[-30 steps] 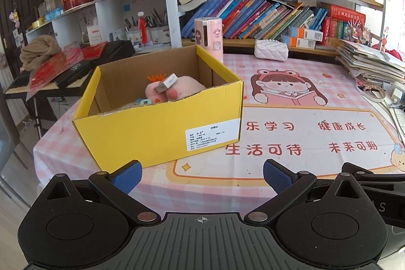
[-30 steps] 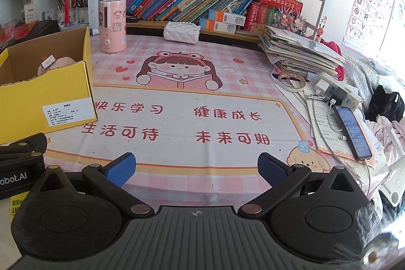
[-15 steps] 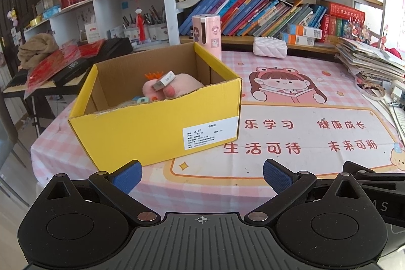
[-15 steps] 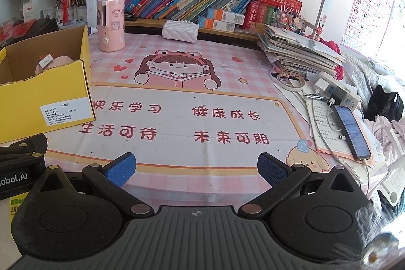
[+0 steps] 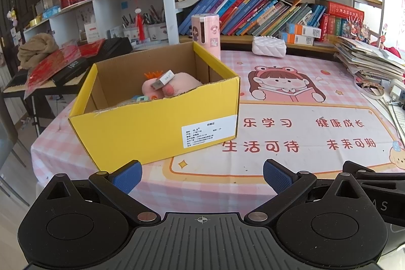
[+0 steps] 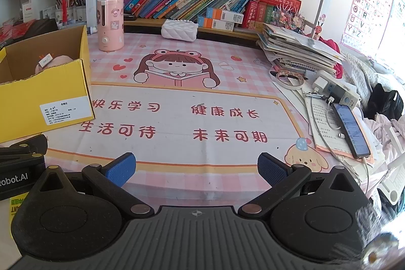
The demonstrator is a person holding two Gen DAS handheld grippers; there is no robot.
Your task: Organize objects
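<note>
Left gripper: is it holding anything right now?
No. The left gripper is open with nothing between its blue pads, hanging short of the yellow box.

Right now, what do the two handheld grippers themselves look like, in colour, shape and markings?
Both look alike. The left gripper and right gripper each have a black ribbed body, two round black discs, angular black link arms with silver pivot pins, and jaws faced with textured blue pads. A small crosshair mark sits at centre. White lettering ending "Robot.AI" shows on the left gripper's side. No cables or sleeves are visible.
</note>
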